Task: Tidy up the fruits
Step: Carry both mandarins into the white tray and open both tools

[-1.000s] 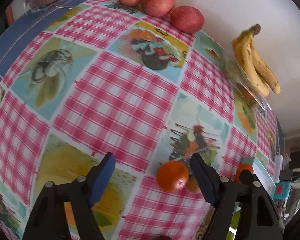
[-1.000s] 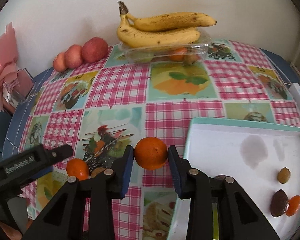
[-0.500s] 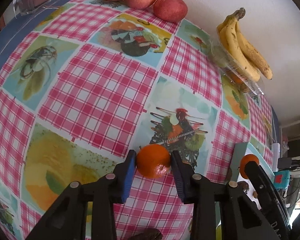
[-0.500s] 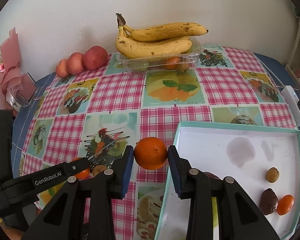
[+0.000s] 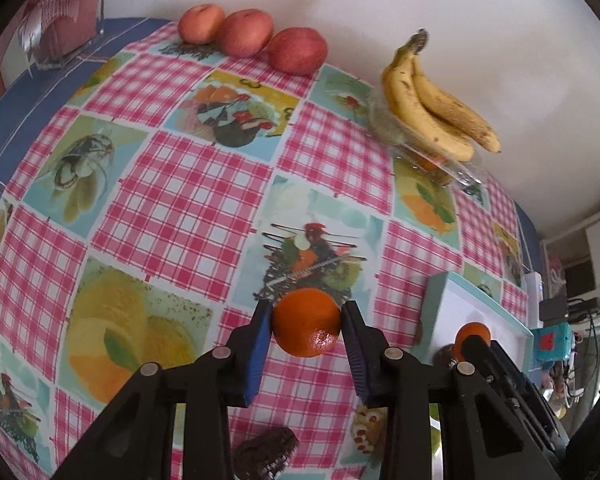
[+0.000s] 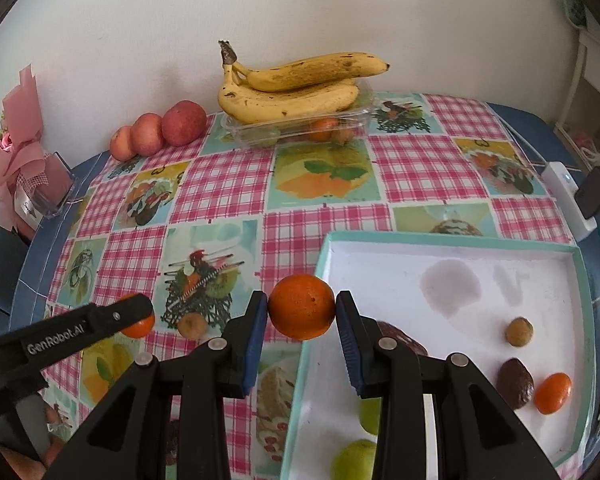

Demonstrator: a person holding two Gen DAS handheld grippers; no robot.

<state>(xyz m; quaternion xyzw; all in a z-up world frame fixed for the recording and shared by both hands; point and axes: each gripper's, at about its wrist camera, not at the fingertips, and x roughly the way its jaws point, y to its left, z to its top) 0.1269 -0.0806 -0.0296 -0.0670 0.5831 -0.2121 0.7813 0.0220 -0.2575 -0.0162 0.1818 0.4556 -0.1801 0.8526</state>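
My left gripper (image 5: 306,312) is shut on a round orange (image 5: 306,326), held just above the checked tablecloth (image 5: 188,200). In the right wrist view one of its fingers (image 6: 96,322) shows at lower left, with that orange (image 6: 140,326) behind its tip. My right gripper (image 6: 301,304) is shut on a second orange (image 6: 302,312), which hangs over the left rim of the white tray (image 6: 440,236). In the tray lie a small orange (image 6: 553,393), a dark brown fruit (image 6: 515,382), a small brown fruit (image 6: 519,332) and green fruits (image 6: 354,460).
Bananas (image 6: 296,88) rest on a clear plastic box (image 6: 256,136) by the wall, beside three apples (image 6: 160,130). A small brown fruit (image 6: 192,325) lies on the cloth between the grippers. A pink bouquet (image 6: 16,136) stands at the far left; white devices (image 6: 568,196) sit right.
My left gripper closed on the orange that lay between its open fingers and lifted it off the cloth. The right gripper kept its orange and drifted up and over the tray's rim.
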